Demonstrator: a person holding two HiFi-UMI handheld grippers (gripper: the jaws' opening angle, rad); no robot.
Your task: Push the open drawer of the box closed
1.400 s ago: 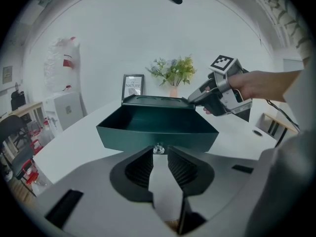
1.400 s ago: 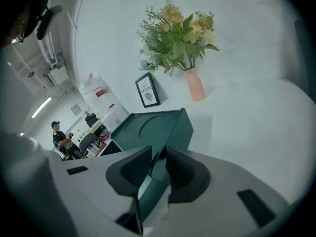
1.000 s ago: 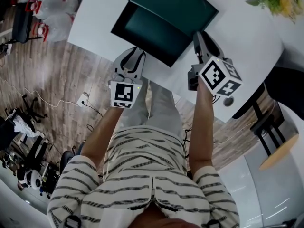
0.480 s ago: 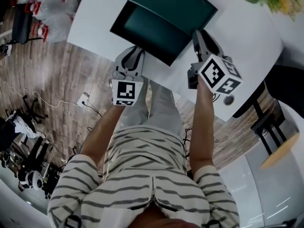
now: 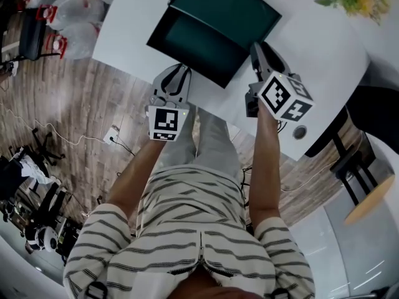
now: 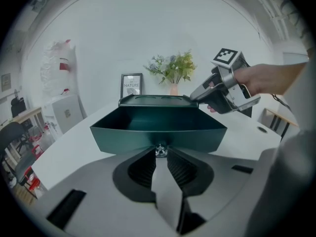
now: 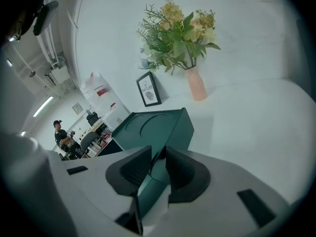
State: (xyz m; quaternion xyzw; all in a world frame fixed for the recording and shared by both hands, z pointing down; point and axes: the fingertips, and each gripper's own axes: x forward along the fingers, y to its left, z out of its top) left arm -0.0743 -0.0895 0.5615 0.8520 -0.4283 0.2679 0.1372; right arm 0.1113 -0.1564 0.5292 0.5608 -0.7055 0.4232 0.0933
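A dark green box (image 5: 240,8) sits on a white surface (image 5: 324,61), its drawer (image 5: 199,42) pulled open toward the near edge. The left hand-held gripper (image 5: 179,70) pinches the small knob (image 6: 160,150) on the drawer front, while the right hand-held gripper (image 5: 258,47) appears clamped on the drawer's right wall, just beside the box. A push could jam that right hand-held gripper against the box front, or slide the unbraced box across the smooth surface.
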